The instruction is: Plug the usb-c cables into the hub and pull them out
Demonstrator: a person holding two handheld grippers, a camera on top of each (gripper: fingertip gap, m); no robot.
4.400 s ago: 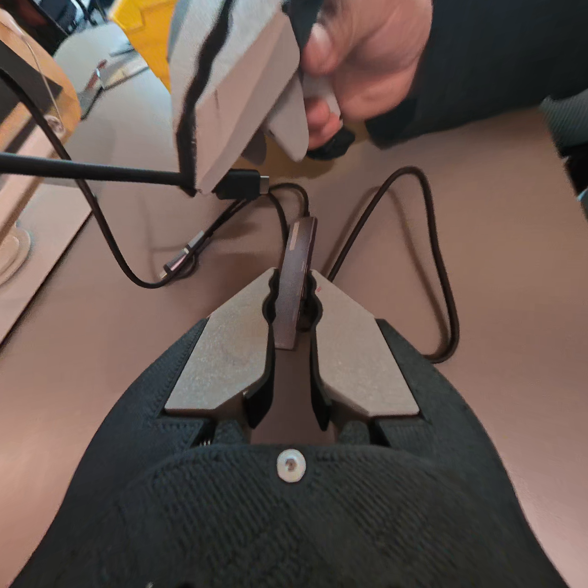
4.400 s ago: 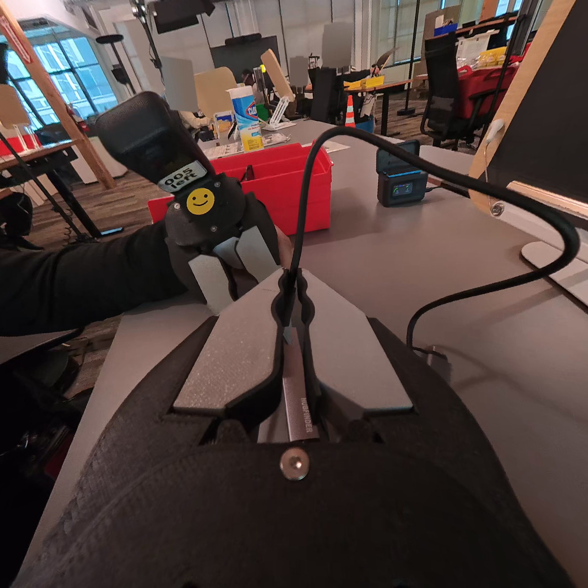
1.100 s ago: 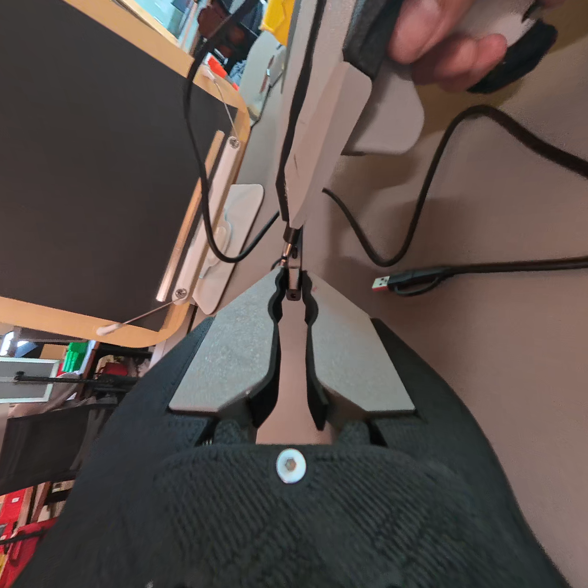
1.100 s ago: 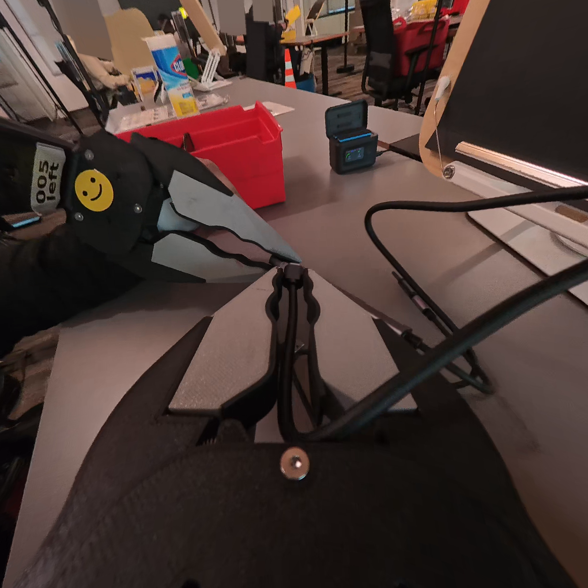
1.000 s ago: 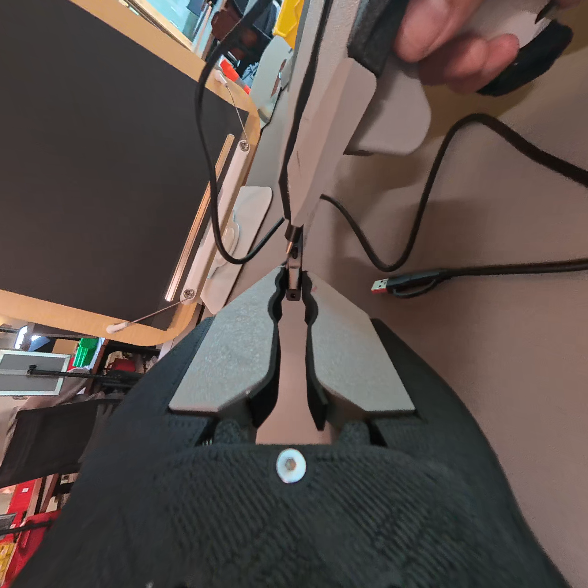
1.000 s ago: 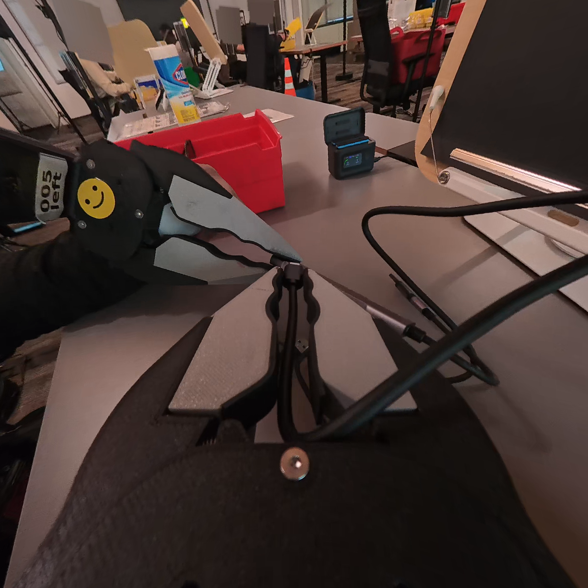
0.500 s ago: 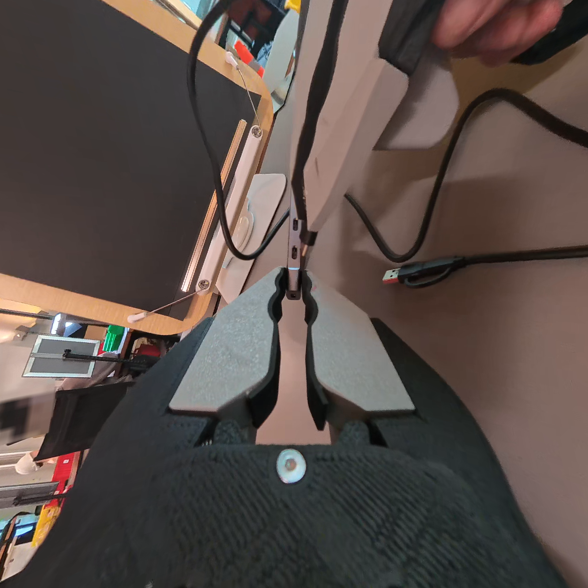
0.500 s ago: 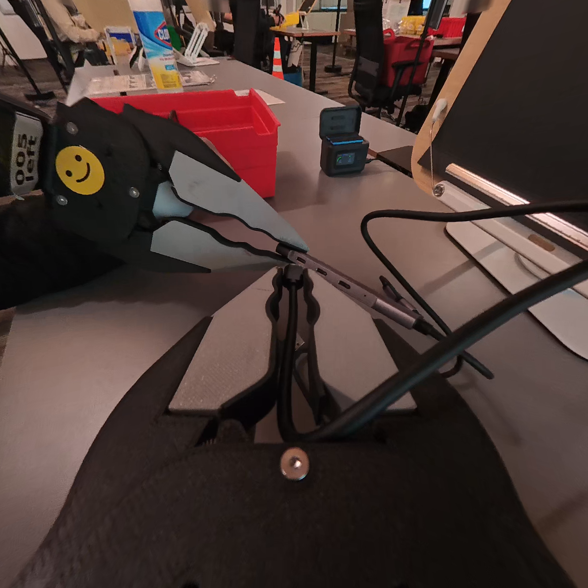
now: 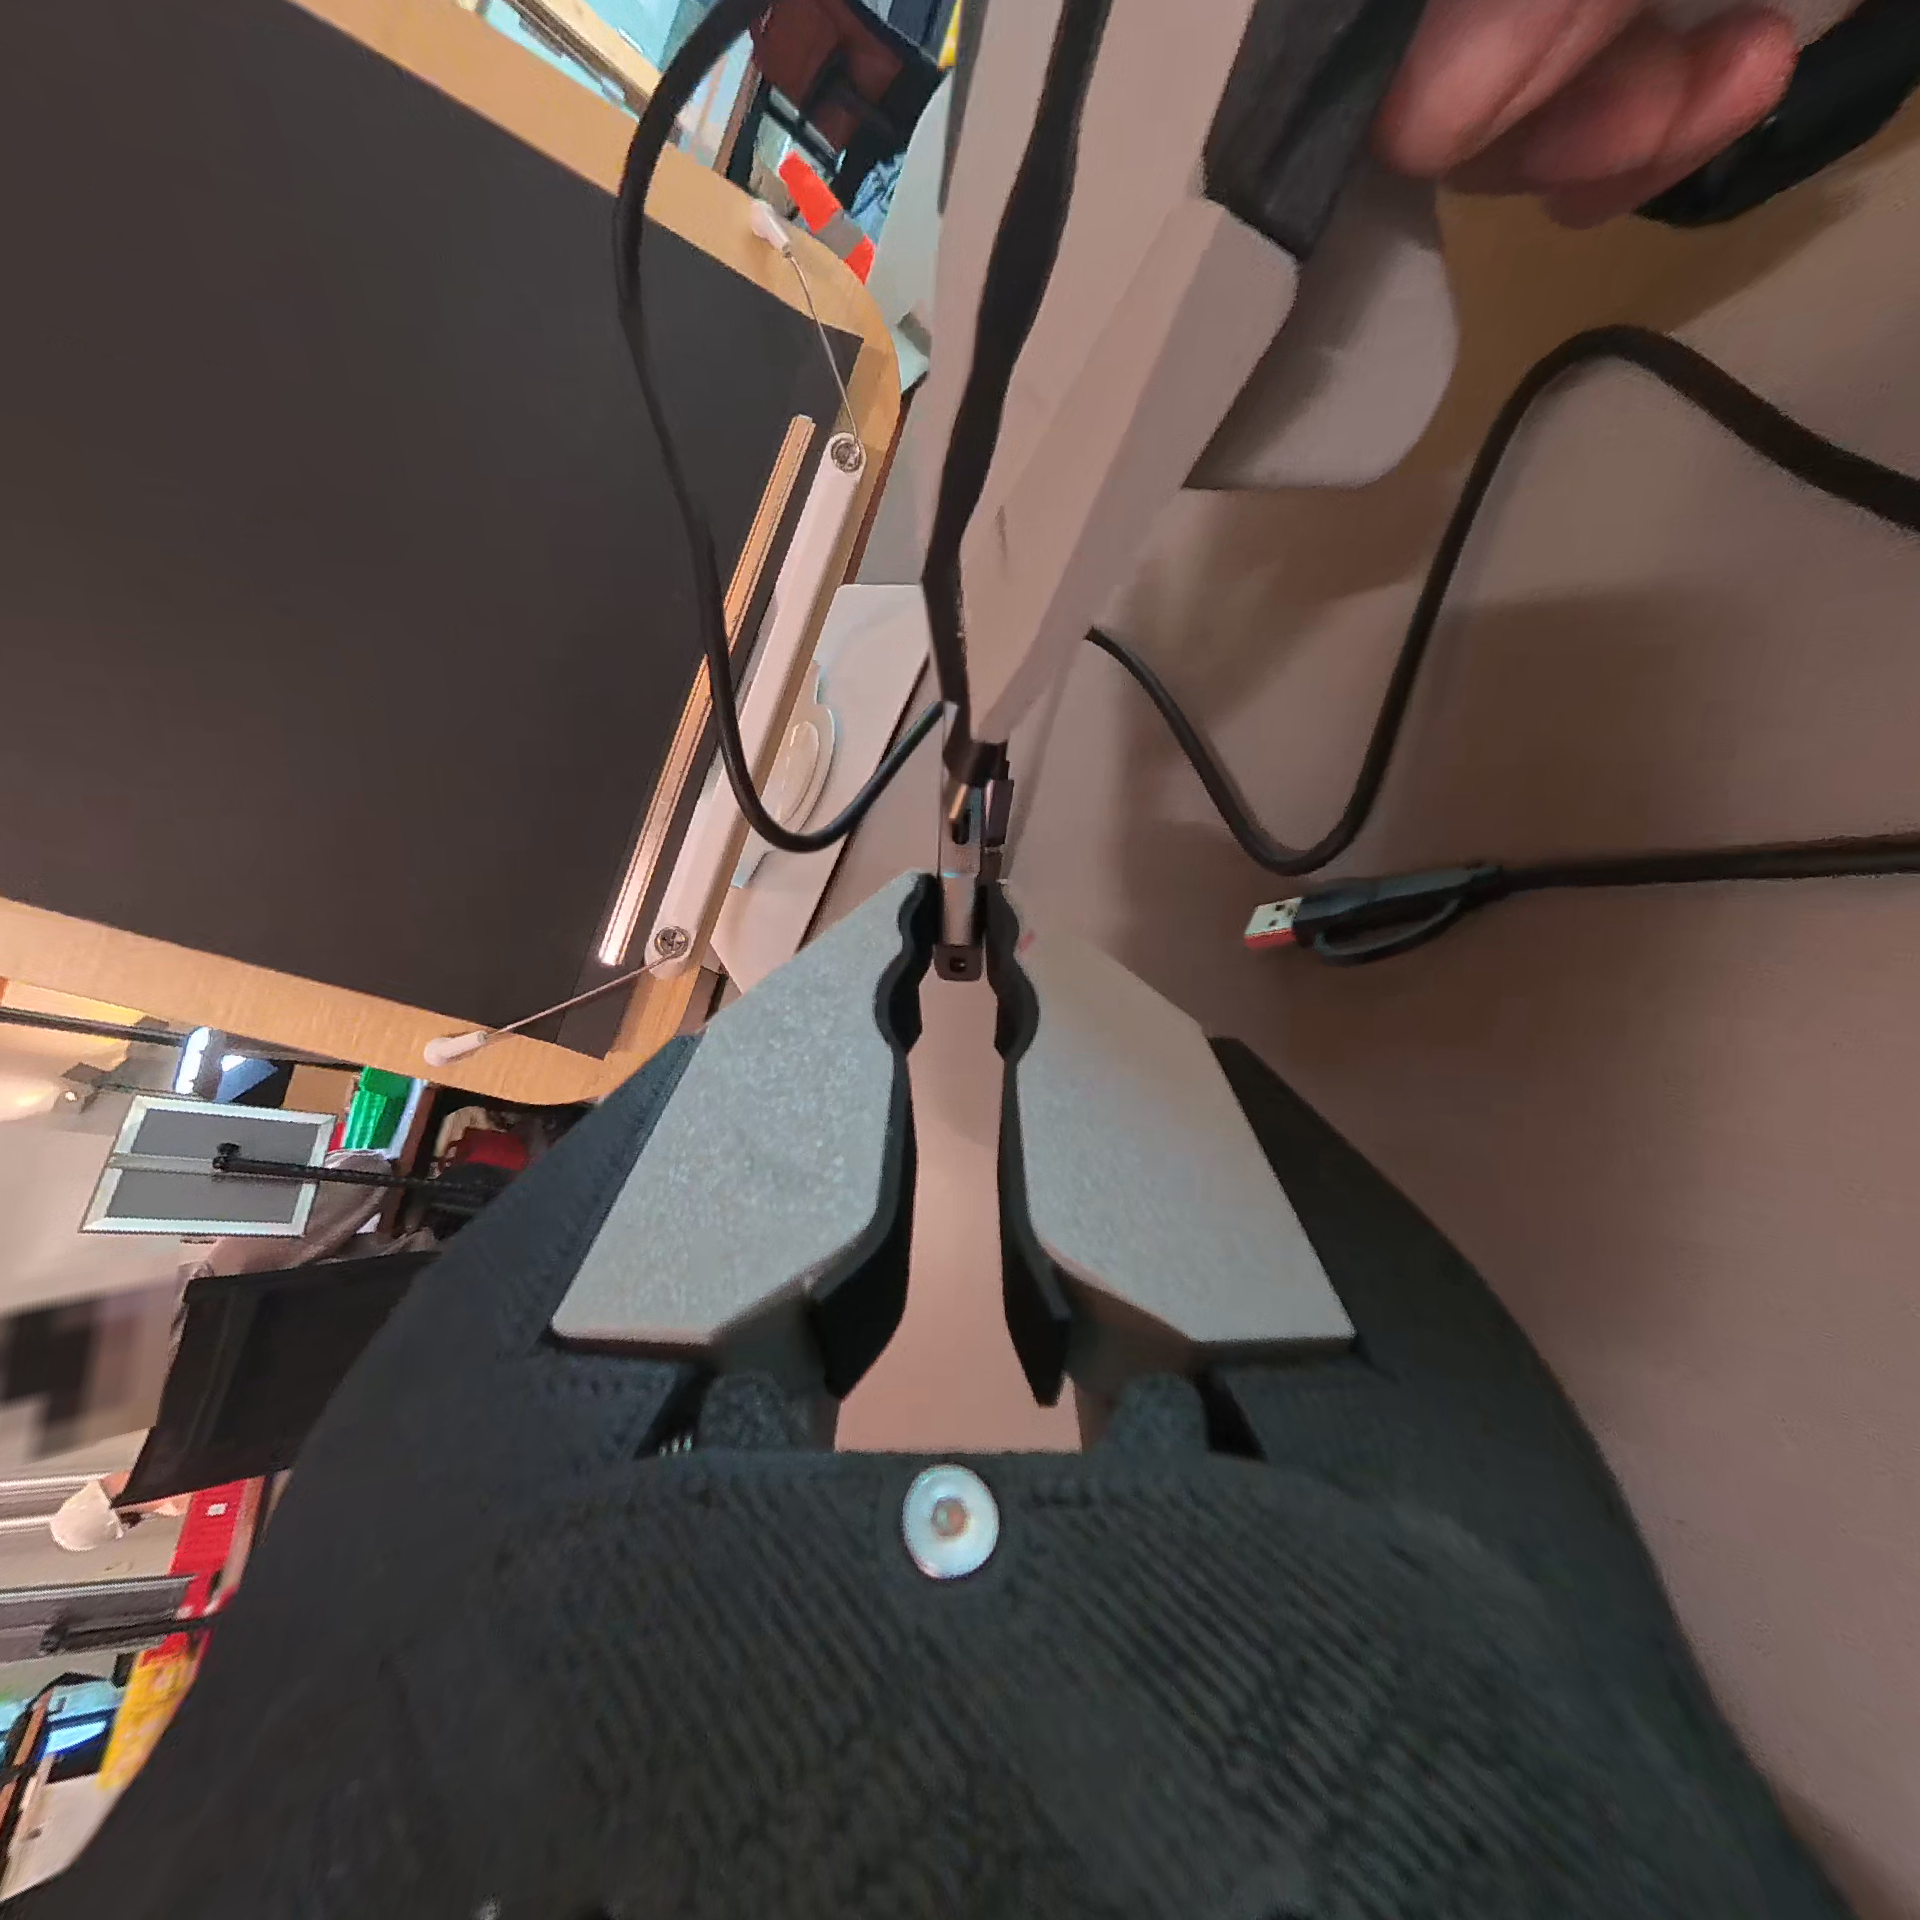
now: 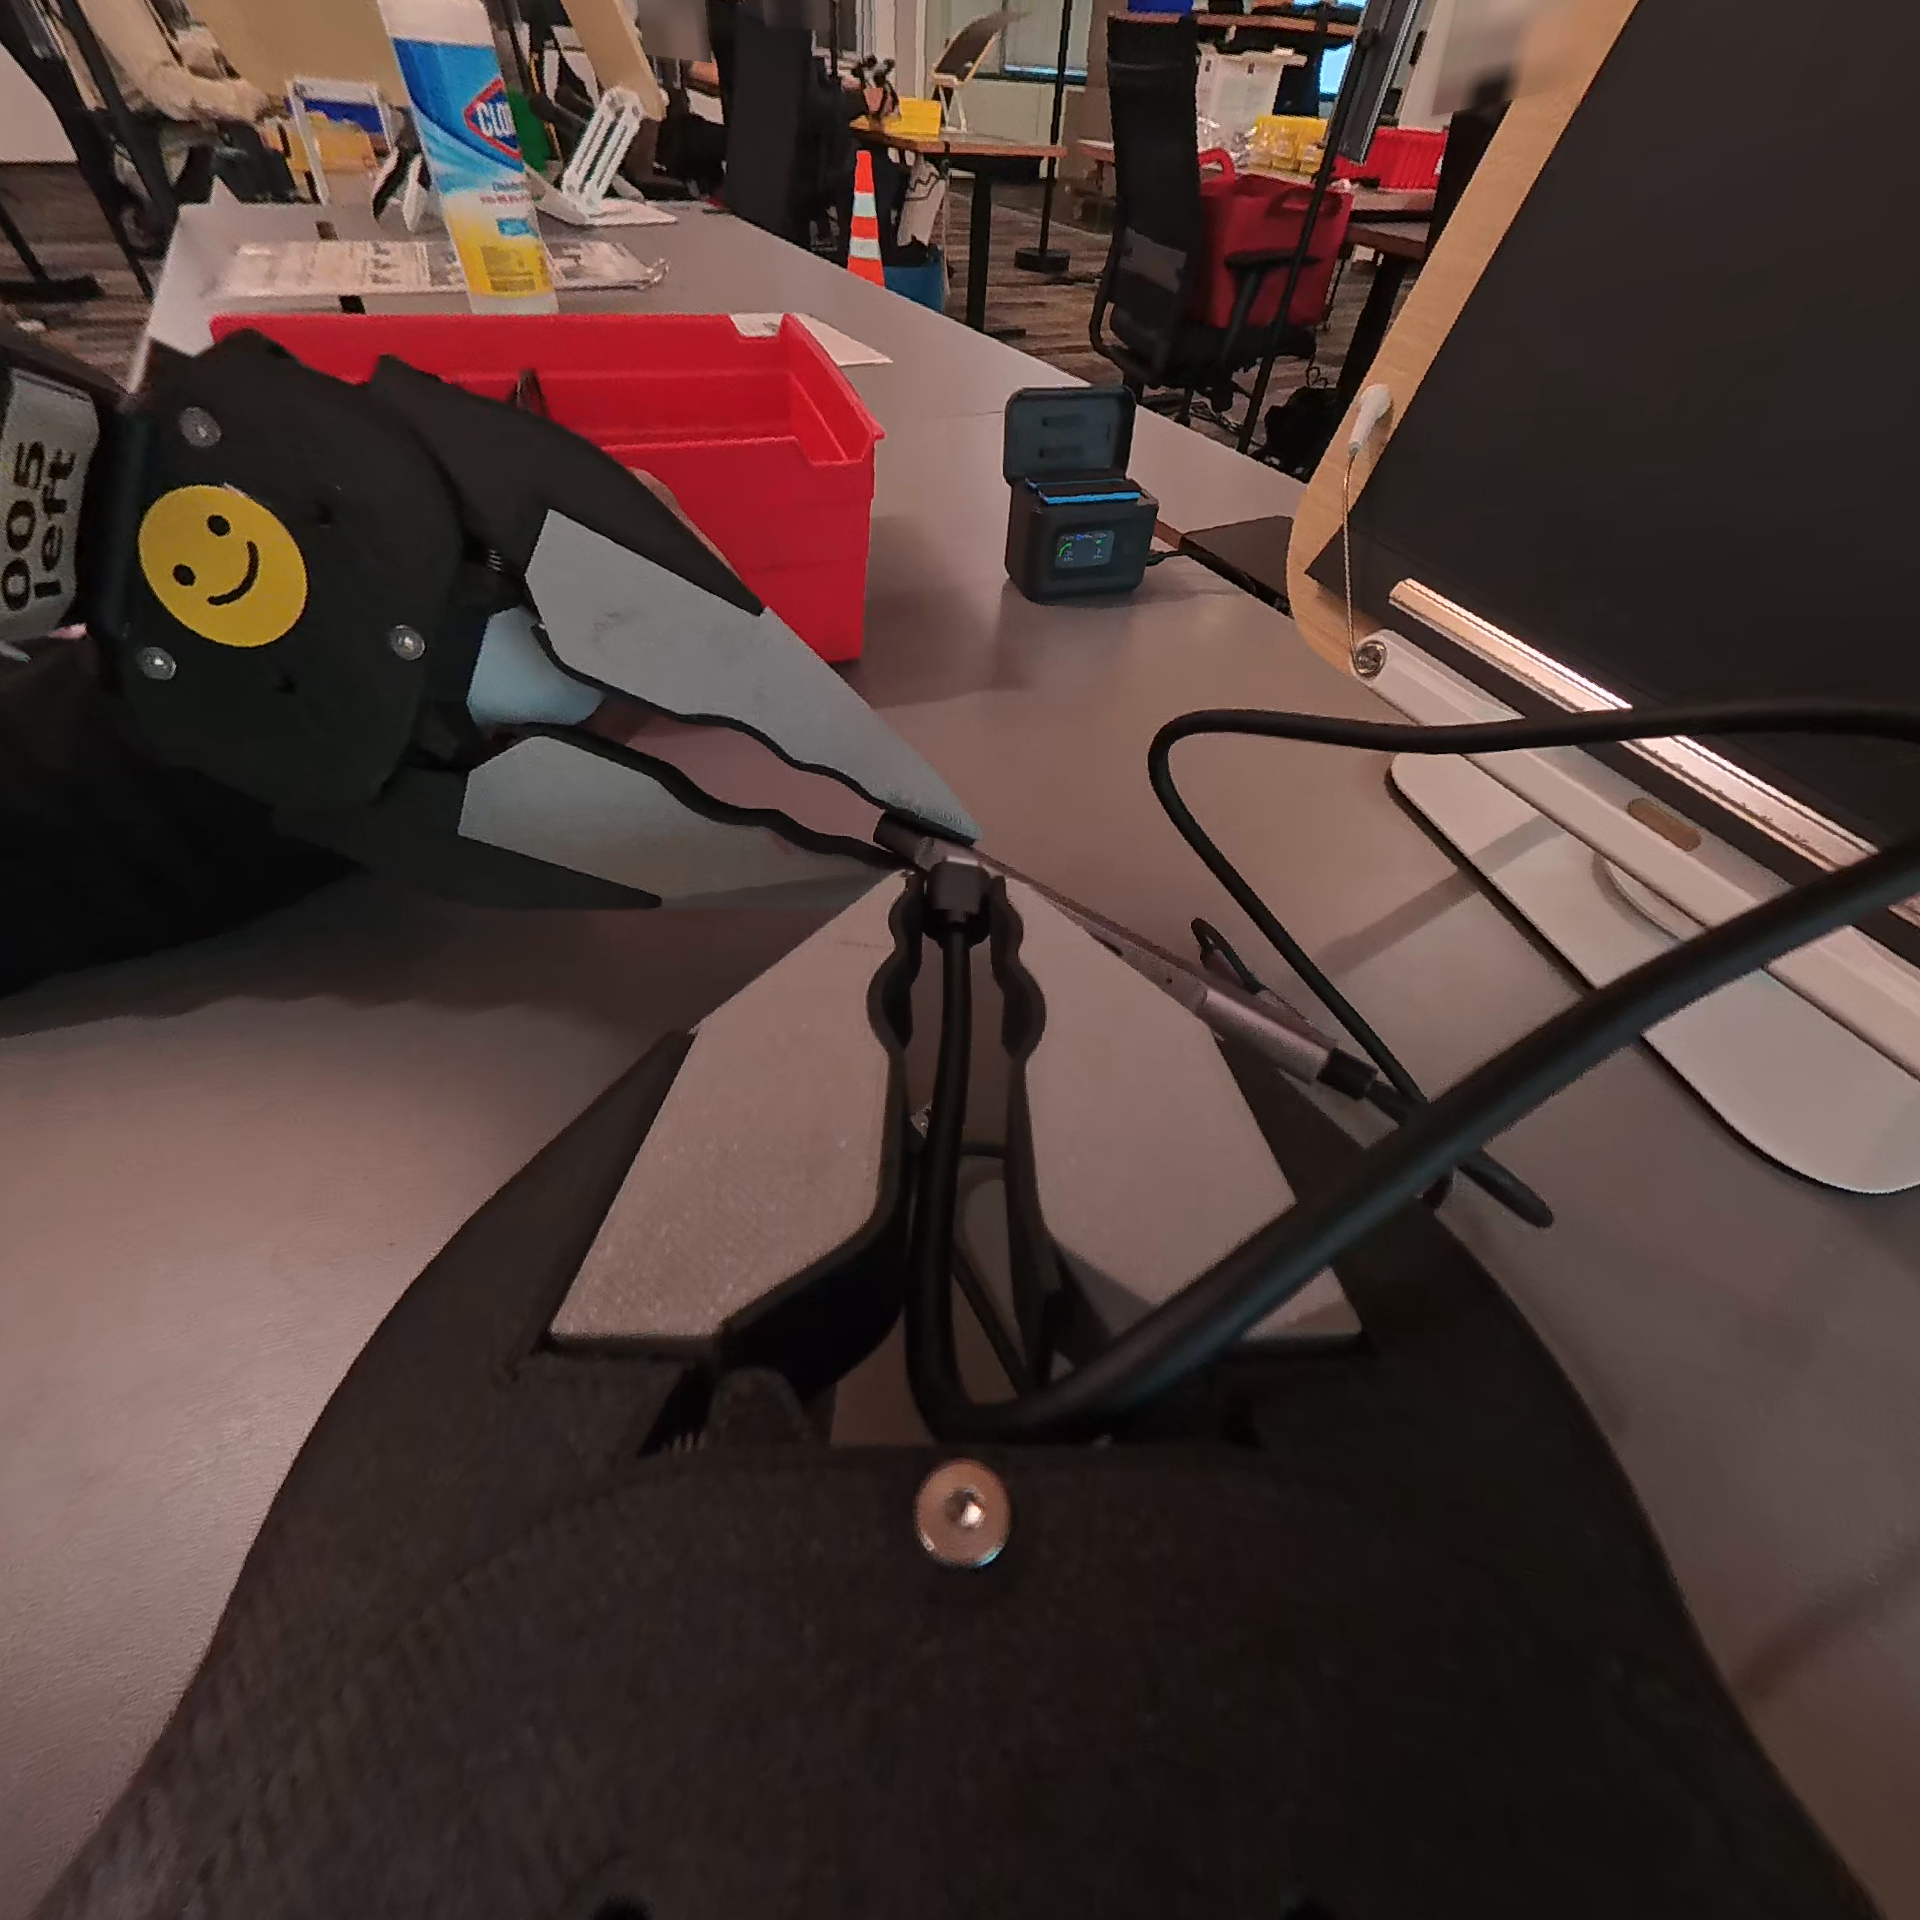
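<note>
My left gripper (image 9: 958,914) is shut on one end of the slim grey USB hub (image 9: 960,883), held just above the table. In the right wrist view it comes in from the left (image 10: 920,844), and the hub (image 10: 1231,1006) runs off to the right behind my right finger. My right gripper (image 10: 951,894) is shut on the black USB-C plug (image 10: 951,883), its cable (image 10: 940,1060) running back between the jaws. The plug (image 9: 979,795) is pressed against the hub's side close to the left fingertips. I cannot tell how deep it sits. The right gripper (image 9: 982,727) comes down from above.
A second black cable with a red-tipped USB-A plug (image 9: 1340,920) lies on the table to the right. A monitor's white foot (image 10: 1683,997) and a black wood-edged board (image 9: 312,468) stand close by. A red bin (image 10: 727,457), a small charging case (image 10: 1081,520) and a wipes canister (image 10: 478,156) stand farther back. Both grippers' tips are close together, under 4 cm apart.
Half a second ago the plug was off the hub and the ports showed. The right gripper has brought the plug back against the hub near the left fingertips. Both grips hold.
</note>
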